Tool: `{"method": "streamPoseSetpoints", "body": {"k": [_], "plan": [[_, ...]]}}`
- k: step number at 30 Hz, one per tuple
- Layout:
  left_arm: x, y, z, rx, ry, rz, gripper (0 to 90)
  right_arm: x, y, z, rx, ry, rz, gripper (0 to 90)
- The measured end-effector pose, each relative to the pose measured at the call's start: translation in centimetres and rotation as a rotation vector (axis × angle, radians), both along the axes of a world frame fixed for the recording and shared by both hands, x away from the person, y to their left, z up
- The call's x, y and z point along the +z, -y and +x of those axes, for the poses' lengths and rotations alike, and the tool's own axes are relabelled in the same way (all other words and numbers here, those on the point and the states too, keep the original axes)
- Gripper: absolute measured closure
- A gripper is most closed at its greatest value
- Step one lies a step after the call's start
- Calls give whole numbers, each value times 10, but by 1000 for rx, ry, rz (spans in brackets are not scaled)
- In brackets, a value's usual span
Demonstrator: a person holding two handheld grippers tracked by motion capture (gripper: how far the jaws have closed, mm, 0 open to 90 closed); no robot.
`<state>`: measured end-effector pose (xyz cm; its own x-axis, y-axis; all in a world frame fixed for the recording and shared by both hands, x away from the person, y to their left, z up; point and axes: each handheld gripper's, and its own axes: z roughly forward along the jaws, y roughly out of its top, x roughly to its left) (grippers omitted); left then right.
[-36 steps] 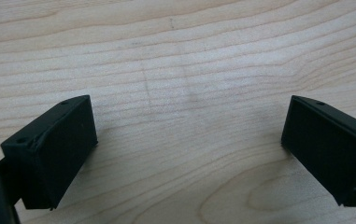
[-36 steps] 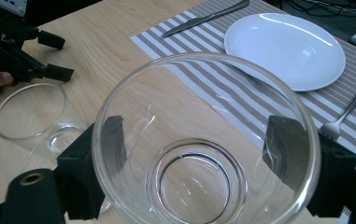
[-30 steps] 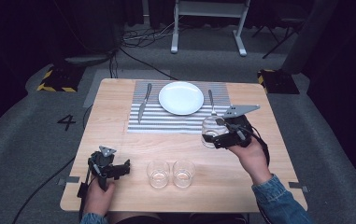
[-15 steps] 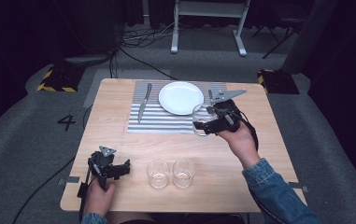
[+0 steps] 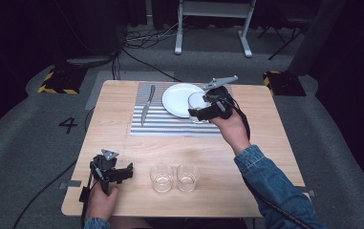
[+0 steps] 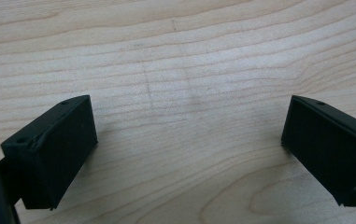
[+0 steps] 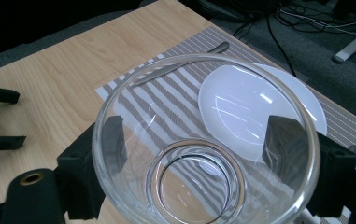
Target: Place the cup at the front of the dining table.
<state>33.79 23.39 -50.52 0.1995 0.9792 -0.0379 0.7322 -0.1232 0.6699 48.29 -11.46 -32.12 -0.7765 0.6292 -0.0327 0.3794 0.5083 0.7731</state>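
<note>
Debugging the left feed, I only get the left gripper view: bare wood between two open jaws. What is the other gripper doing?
Observer: The right gripper is shut on a clear drinking glass, its jaws pressing the outside walls.
Operator: Where is it?
Observer: At the near right edge of the round white plate on the grey striped placemat.
Operator: More glasses?
Observer: Two clear tumblers stand side by side near the table's front edge, right of the left gripper.
</note>
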Motion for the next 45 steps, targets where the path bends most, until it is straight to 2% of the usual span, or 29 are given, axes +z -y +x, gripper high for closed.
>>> {"method": "streamPoseSetpoints", "body": {"k": [3, 7, 11, 14, 20, 23, 27, 28, 30, 31, 35, 39, 45], "plan": [[0, 0, 0, 1, 1, 0, 35, 2, -9, 7, -3, -17, 1, 190], [0, 0, 0, 2, 0, -2, 36, 3, -25, 13, 12, 7, -24, 191], [0, 0, 0, 2, 1, -1, 37, -1, -36, 18, 20, 11, -37, 191], [0, 0, 0, 3, 1, -1, 37, -8, -52, 23, 8, 23, -44, 191], [0, 0, 0, 2, 0, 1, 37, -15, -70, 36, 1, 11, -44, 191], [0, 0, 0, 2, 0, 0, 37, -22, -85, 49, -8, -9, -49, 191], [0, 0, 0, 2, 0, 0, 37, -28, -93, 57, -8, -20, -46, 191], [0, 0, 0, 2, 0, 0, 37, -34, -99, 62, -17, -40, -38, 191], [0, 0, 0, 1, 0, 1, 37, -36, -101, 63, -16, -45, -39, 191], [0, 0, 0, 2, 0, 0, 37, -42, -107, 68, -14, -52, -37, 191], [0, 0, 0, 3, 0, 0, 37, -52, -117, 72, -13, -37, -68, 190], [0, 0, 0, 1, 0, 0, 37, -60, -122, 78, 0, -50, -102, 191], [0, 0, 0, 2, 0, 0, 37, -76, -127, 87, -12, -83, -84, 191]]}}
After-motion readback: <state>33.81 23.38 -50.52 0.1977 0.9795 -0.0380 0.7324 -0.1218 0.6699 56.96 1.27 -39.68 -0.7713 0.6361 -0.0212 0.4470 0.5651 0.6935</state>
